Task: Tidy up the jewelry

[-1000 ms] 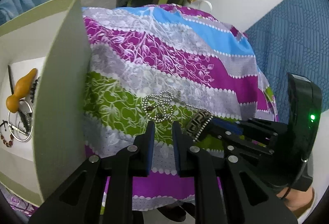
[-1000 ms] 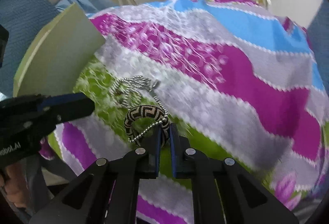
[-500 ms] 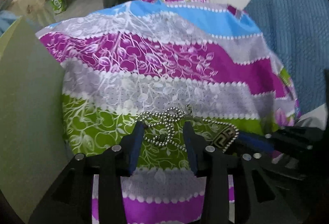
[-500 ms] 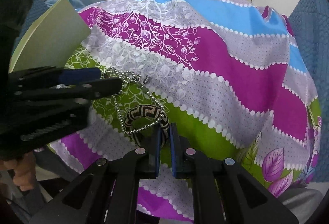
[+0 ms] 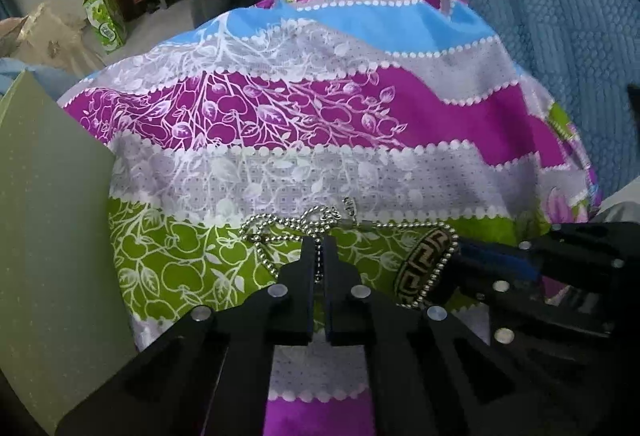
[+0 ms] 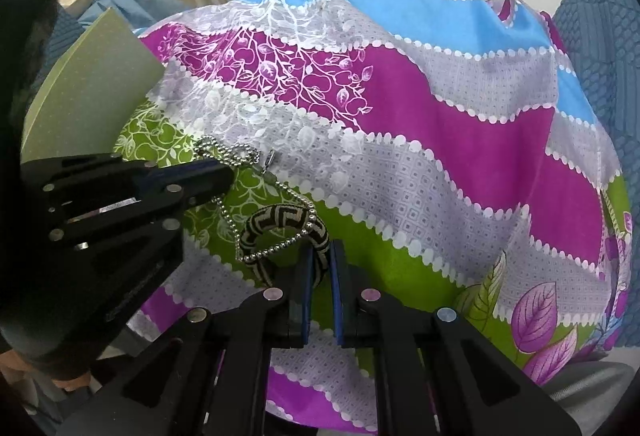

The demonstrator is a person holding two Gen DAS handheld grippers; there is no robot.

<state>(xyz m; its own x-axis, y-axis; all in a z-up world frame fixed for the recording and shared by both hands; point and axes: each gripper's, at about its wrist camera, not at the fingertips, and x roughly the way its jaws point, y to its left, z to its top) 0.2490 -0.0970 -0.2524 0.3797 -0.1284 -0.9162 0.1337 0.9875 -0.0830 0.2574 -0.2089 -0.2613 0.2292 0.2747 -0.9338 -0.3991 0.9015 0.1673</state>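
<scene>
Now the left hand-held gripper [image 5: 319, 250] has just closed on the ball chain [image 5: 280, 232], still looped over the bangle [image 6: 286, 236] pinched by the right hand-held gripper [image 6: 320, 256]; pulling apart could snag them.

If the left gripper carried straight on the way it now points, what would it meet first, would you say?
The left gripper is shut on the ball chain, tips at the patterned cloth. Straight on, it would probably press chain into cloth at once; past that, only bare cloth shows, though depth is hard to judge.
</scene>
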